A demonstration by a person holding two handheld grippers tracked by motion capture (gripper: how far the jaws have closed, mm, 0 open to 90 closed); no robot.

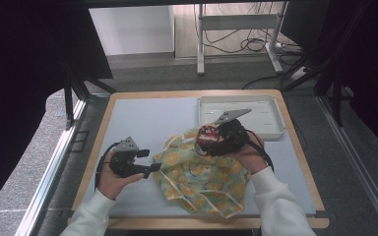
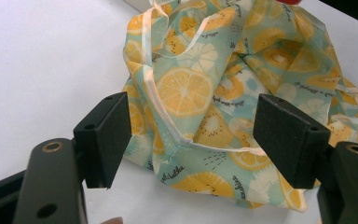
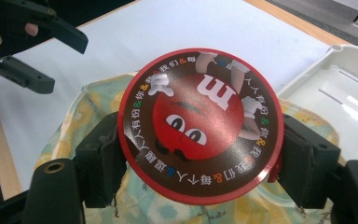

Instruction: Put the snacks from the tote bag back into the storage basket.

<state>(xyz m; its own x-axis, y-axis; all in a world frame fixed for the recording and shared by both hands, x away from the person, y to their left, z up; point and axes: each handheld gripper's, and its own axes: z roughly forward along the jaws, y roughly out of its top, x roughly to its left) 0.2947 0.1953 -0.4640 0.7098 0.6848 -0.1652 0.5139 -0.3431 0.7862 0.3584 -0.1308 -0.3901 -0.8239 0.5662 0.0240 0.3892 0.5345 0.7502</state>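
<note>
One camera looks down from above the table (image 1: 142, 118). Each gripper camera peers close along its own jaws; all three share the bag (image 1: 202, 179).

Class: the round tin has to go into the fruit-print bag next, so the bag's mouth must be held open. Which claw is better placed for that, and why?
Left. The left claw is open at the bag rim, while the right claw is shut on the tin above the bag.

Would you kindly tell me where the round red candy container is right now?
The round red candy container sits clamped between the right gripper pads, above the lemon-print fabric bag at table centre, just in front of the white plastic tray.
</note>
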